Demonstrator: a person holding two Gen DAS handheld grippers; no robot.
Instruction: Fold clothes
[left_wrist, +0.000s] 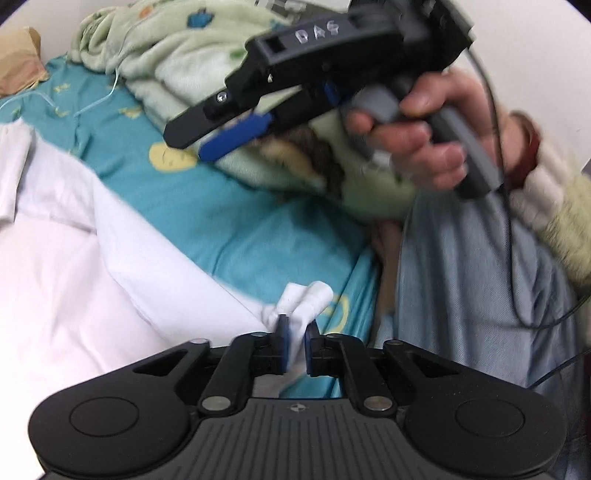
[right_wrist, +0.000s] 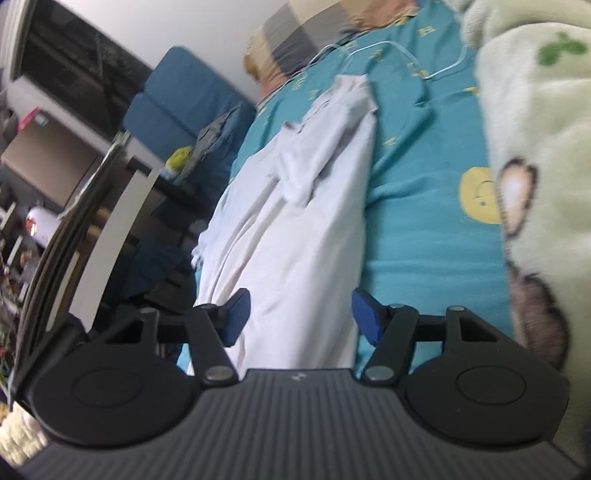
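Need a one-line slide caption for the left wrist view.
Left claw pinches a corner of the white garment on the teal bedsheet; right claw hovers above.

Teal bed sheet (right_wrist: 417, 236); white garment (right_wrist: 303, 221); green blanket (right_wrist: 539, 122)

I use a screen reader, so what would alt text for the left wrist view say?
The left gripper pinches a bunched corner of a white garment spread on a teal bedsheet. Above it, a hand holds the right gripper in the air, with nothing between its fingers, in front of a pale green blanket.
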